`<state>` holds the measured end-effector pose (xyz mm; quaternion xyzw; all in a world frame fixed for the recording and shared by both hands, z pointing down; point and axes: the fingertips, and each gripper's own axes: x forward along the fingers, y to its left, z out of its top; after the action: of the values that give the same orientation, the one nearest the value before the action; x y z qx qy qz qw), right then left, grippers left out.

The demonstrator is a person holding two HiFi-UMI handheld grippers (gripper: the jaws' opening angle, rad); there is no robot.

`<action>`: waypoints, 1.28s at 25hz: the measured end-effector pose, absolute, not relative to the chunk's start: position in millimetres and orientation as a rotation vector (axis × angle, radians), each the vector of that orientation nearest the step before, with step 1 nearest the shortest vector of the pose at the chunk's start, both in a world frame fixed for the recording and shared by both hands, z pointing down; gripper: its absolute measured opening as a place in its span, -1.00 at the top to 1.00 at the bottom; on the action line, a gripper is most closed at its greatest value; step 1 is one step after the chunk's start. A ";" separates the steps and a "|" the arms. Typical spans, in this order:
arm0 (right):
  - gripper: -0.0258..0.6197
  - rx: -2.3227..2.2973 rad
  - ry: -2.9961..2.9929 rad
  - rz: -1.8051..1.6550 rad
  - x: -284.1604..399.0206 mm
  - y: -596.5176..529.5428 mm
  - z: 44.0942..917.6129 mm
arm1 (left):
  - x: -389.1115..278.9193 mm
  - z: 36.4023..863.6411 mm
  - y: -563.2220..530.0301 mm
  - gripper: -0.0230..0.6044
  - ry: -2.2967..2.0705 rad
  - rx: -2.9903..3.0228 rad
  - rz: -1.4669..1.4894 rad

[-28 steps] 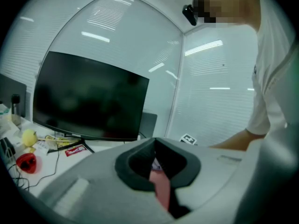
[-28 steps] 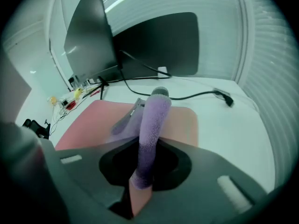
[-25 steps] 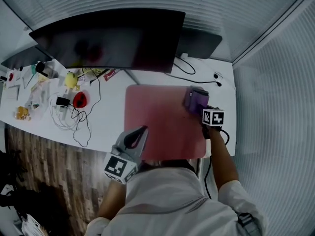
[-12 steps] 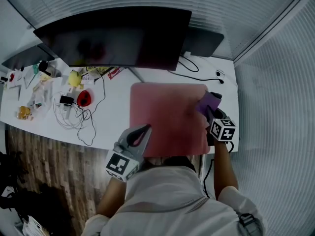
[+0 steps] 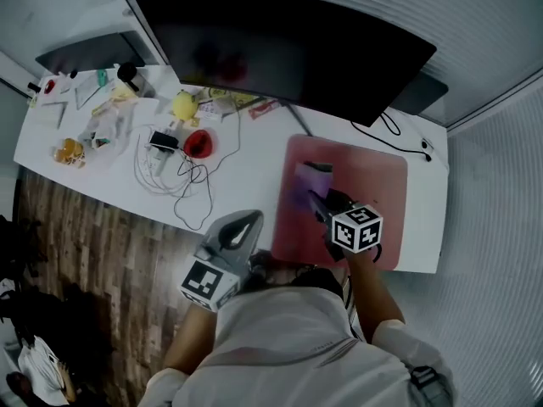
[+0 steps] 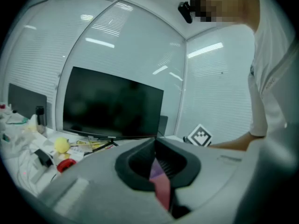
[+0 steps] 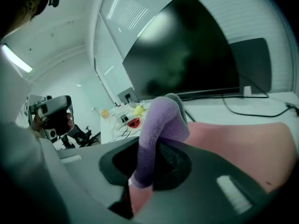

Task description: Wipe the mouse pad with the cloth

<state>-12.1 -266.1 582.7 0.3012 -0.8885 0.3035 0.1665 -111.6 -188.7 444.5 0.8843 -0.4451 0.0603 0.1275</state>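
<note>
On the white desk (image 5: 254, 155), in front of the big dark monitor (image 5: 288, 53), the pink mouse pad (image 5: 377, 189) sits toward the right end. Right gripper (image 5: 317, 197) is over the pad's left half, jaws pinching the purple cloth (image 5: 307, 179), which bunches up past the jaw tips. Left gripper (image 5: 243, 224) hangs just off the desk's near edge, jaws pressed together, nothing between them. Red item (image 5: 197, 144) and yellow item (image 5: 184, 104) sit among white cables (image 5: 161, 185), well left of the pad
</note>
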 end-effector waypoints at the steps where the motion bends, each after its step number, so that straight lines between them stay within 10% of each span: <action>1: 0.75 0.805 -2.514 0.855 -35.0 -260.7 591.0 | -124.7 448.2 -182.6 0.93 -1.308 2.561 0.188; 9: 0.75 0.784 -2.352 0.752 -100.3 -270.7 657.4 | -184.1 469.6 -155.9 0.93 -1.341 2.497 0.205; 32: 0.75 1.247 -2.010 0.965 216.7 -263.9 699.0 | 14.1 460.6 -194.2 0.93 -1.069 2.652 0.203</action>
<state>216.7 -263.9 699.0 0.4673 -0.7531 0.3618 0.2892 14.1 -194.2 460.6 0.9165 -0.3694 0.0701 0.1369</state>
